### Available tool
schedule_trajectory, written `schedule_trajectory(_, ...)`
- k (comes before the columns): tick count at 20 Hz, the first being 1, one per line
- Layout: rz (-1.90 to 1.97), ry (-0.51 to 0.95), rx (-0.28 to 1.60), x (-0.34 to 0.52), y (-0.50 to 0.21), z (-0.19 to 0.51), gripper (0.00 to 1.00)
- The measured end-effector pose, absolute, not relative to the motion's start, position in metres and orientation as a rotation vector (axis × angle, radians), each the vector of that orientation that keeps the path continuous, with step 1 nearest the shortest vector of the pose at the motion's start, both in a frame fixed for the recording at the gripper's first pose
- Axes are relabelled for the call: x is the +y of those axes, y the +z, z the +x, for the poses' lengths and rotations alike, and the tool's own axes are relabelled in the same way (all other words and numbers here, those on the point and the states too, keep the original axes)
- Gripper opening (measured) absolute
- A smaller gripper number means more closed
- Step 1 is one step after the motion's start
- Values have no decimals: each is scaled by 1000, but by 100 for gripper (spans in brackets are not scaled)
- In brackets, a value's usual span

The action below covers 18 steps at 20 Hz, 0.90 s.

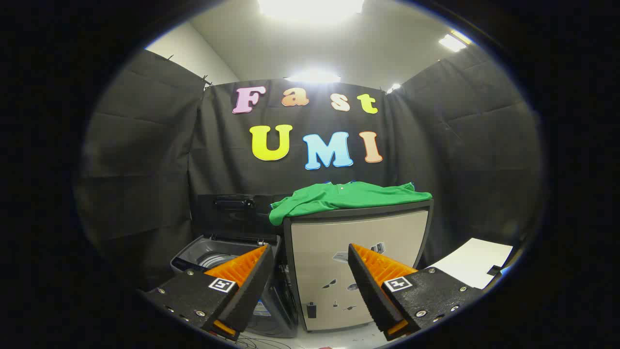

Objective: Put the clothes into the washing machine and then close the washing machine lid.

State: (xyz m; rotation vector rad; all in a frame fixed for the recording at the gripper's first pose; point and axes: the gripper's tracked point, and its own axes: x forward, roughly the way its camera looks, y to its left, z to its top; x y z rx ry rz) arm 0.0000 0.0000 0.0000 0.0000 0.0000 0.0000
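A green garment (346,198) lies spread on top of a small beige cabinet (358,261), with one sleeve hanging over the cabinet's left corner. To the cabinet's left stands the washing machine (218,259), its dark lid (232,213) raised upright and its drum showing inside. My gripper (307,254) is open, with nothing between its fingers. The fingers sit low in front of the cabinet, well short of the garment, which lies above and beyond them.
Black cloth walls close the booth on three sides. A white sheet (472,266) lies on a surface to the right of the cabinet. Cables trail on the floor below the washing machine.
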Motion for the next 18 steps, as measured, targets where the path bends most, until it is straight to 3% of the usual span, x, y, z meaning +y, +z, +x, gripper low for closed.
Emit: schedule_trajectory(18, -5, -32, -21, -36, 32, -5, 95)
